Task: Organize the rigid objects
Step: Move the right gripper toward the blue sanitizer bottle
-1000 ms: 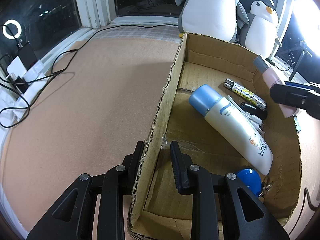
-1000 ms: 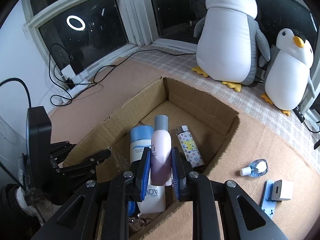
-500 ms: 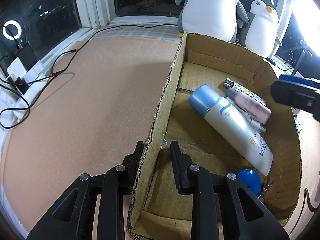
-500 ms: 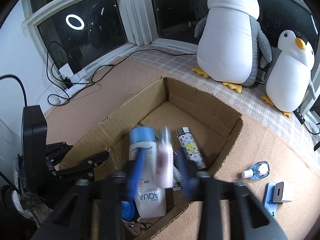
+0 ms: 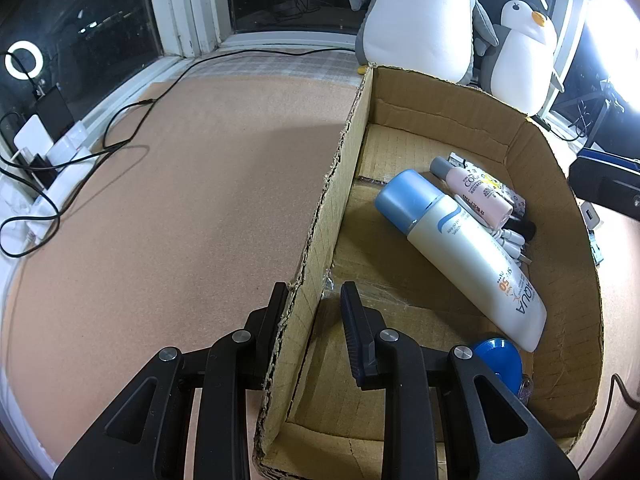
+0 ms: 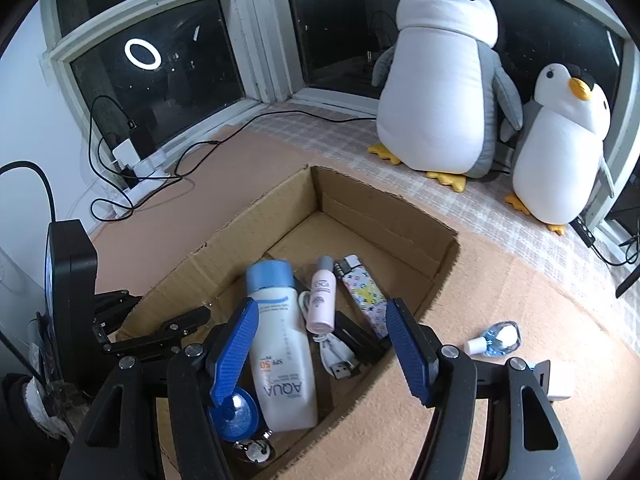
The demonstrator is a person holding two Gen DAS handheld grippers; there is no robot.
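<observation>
Counts:
- one cardboard box
- in box: two bottles – large white bottle, small pink bottle; one lighter; one white USB cable; one blue round disc
- right of box: one small clear vial, one white adapter
- far: two plush penguins – big, small

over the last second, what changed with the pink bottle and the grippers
The right gripper let go of the small pink bottle: its jaws have opened wide, and the bottle dropped into the cardboard box, lying between the big sunscreen bottle and the lighter. The left gripper still straddles the box wall; the other contents stayed put.
</observation>
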